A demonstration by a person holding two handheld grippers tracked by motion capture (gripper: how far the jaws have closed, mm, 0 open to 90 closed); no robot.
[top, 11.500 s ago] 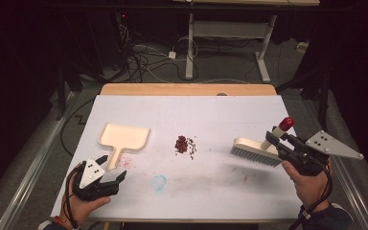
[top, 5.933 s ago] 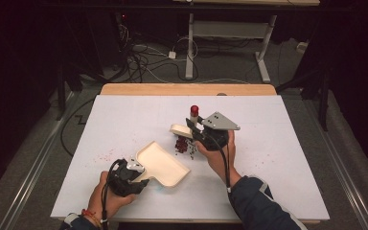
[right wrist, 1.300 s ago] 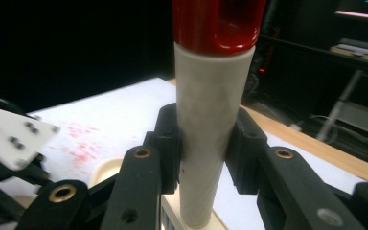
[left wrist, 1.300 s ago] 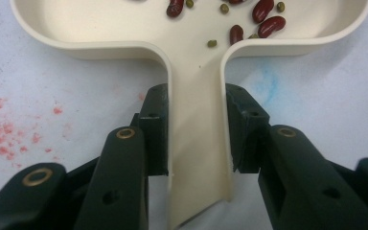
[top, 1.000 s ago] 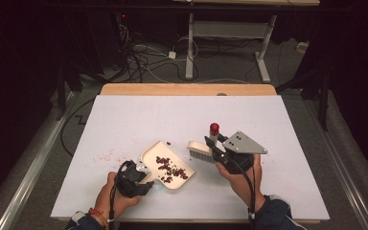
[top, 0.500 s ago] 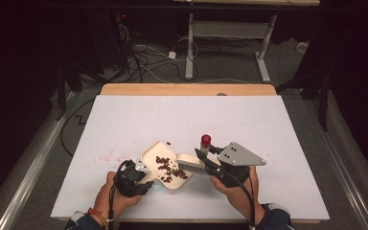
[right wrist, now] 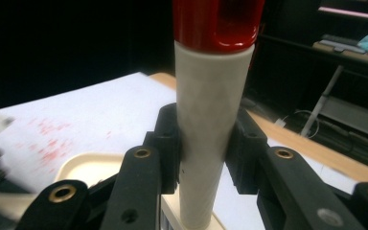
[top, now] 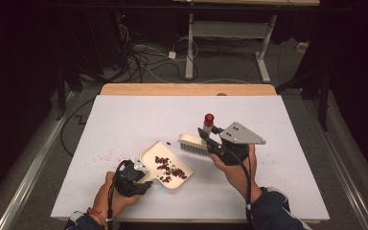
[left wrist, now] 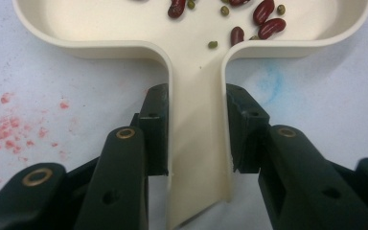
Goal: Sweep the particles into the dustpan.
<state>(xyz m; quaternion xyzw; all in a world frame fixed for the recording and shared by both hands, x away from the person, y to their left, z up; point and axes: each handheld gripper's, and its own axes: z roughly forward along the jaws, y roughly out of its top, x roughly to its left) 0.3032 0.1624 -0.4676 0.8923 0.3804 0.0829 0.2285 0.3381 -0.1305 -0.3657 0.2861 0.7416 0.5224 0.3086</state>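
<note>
A cream dustpan (top: 165, 163) lies on the white table sheet (top: 124, 120) near the front edge, with several red beans (top: 168, 168) and small green ones in its tray. My left gripper (top: 141, 176) is shut on the dustpan's handle (left wrist: 197, 143), a pad (left wrist: 156, 129) pressed to each side. To its right, my right gripper (top: 206, 139) is shut on the brush's cream handle (right wrist: 213, 124), which ends in a red cap (top: 209, 118). The brush head (top: 193, 143) hangs just past the pan's far right rim, bristles down.
Pink stains (top: 106, 155) mark the sheet left of the pan, and a faint blue smear (left wrist: 270, 81) lies beside the handle. A wooden table edge (top: 187, 89) runs along the back. Cables (top: 143, 57) and desk legs (top: 263, 62) lie on the dark floor beyond.
The right gripper has carried the brush away from the pan's mouth, rightwards and a little up. The left gripper and the dustpan have stayed put, beans still in the tray.
</note>
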